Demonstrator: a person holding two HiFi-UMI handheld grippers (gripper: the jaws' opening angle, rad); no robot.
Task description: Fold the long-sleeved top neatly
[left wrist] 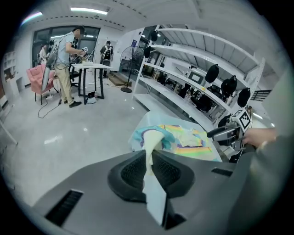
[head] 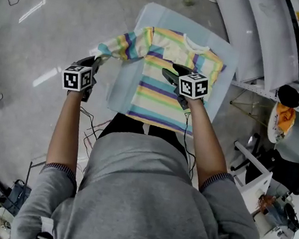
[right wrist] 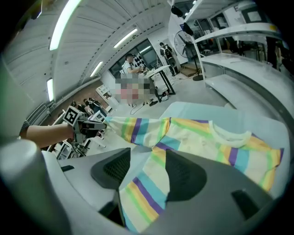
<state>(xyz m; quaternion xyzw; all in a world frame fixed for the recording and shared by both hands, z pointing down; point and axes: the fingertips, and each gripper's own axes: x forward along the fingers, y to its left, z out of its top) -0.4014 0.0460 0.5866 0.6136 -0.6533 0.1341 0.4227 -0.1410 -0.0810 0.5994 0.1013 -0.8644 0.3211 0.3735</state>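
Observation:
A long-sleeved top [head: 153,97] with pastel stripes lies front up on a light blue table [head: 229,53]. Its left sleeve [head: 121,45] is stretched out past the table's left edge. My left gripper [head: 97,60] is shut on the sleeve's cuff; in the left gripper view the pale fabric [left wrist: 151,151] runs pinched between the pads of that gripper [left wrist: 150,160]. My right gripper [head: 170,73] hovers over the middle of the top, jaws open. In the right gripper view the striped body [right wrist: 202,137] shows between and below the parted jaws of the gripper [right wrist: 147,170], and the left gripper [right wrist: 94,126] holds the sleeve taut.
White shelving [head: 263,27] runs along the right, with black objects [head: 289,95] on it. Cables [head: 89,129] lie on the grey floor near my legs. People stand at a table [left wrist: 87,69] far back, beside a fan [left wrist: 133,55].

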